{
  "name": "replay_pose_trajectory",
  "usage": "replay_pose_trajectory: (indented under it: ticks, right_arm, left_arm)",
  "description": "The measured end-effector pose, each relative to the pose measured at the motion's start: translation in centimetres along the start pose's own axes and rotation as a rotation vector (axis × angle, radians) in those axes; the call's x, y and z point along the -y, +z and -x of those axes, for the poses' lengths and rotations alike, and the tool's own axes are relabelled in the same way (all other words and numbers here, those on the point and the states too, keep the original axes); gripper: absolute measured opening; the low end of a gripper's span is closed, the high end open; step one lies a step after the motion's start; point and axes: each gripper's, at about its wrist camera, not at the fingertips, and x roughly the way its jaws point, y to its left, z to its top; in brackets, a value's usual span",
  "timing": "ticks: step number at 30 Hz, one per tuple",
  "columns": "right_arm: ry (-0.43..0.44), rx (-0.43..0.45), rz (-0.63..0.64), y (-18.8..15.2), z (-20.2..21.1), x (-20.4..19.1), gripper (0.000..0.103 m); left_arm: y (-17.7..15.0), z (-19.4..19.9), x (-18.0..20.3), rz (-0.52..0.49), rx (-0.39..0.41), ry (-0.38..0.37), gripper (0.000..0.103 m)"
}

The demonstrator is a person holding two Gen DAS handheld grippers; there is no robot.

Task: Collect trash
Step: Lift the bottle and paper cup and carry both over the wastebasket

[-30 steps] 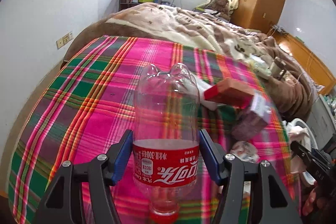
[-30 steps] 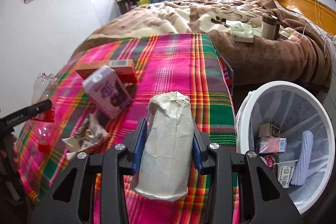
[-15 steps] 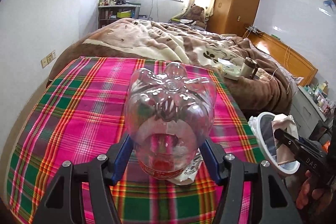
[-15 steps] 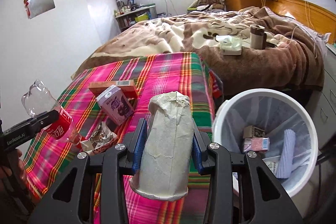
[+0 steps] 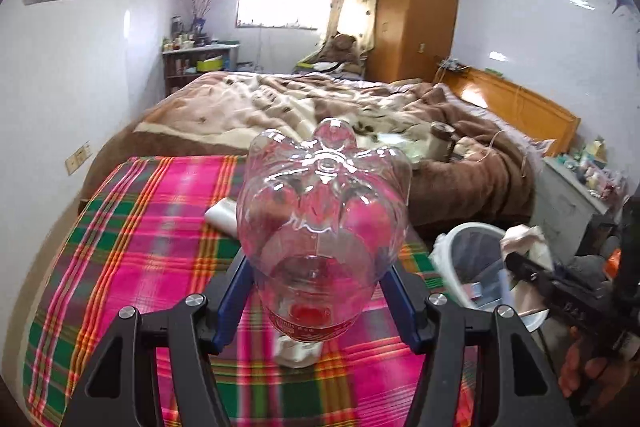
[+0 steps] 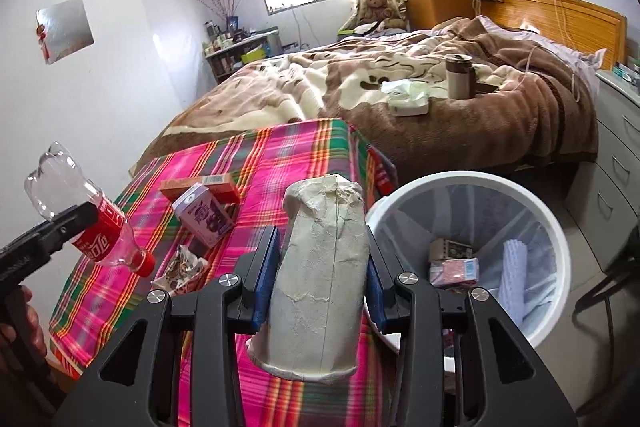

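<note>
My left gripper [image 5: 320,303] is shut on an empty clear cola bottle [image 5: 324,223] with a red label, held up over the plaid cloth with its base toward the camera; it also shows in the right wrist view [image 6: 76,211]. My right gripper [image 6: 320,279] is shut on a crumpled grey-white paper cup [image 6: 320,275], held upside down just left of the white trash bin [image 6: 472,183]. The bin holds small boxes and a white wrapper. In the left wrist view the bin [image 5: 452,247] sits at the right with the right gripper over it.
On the pink and green plaid cloth [image 6: 280,155] lie an orange box [image 6: 200,187], a purple milk carton [image 6: 204,215] and a crumpled wrapper [image 6: 180,267]. A bed with brown blankets [image 6: 480,115] stands behind. Grey drawers [image 6: 616,155] stand right of the bin.
Both grippers have risen, with the views tilting up. The left gripper has lifted the bottle off the cloth and tipped its base toward the camera. The bin now sits closer to the right gripper.
</note>
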Motion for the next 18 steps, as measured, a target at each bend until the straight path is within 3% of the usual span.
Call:
replay_pose_trajectory:
  ticks: [9,18]
  right_arm:
    - [-0.038,0.029,-0.032,0.0,1.6,2.8,0.040]
    - [-0.100,0.028,-0.058,0.4,2.2,6.0,0.040]
  left_arm:
    - [0.9,0.5,5.5,-0.061,0.027,-0.096,0.063]
    - [0.1,-1.5,11.8,-0.129,-0.012,-0.215,0.063]
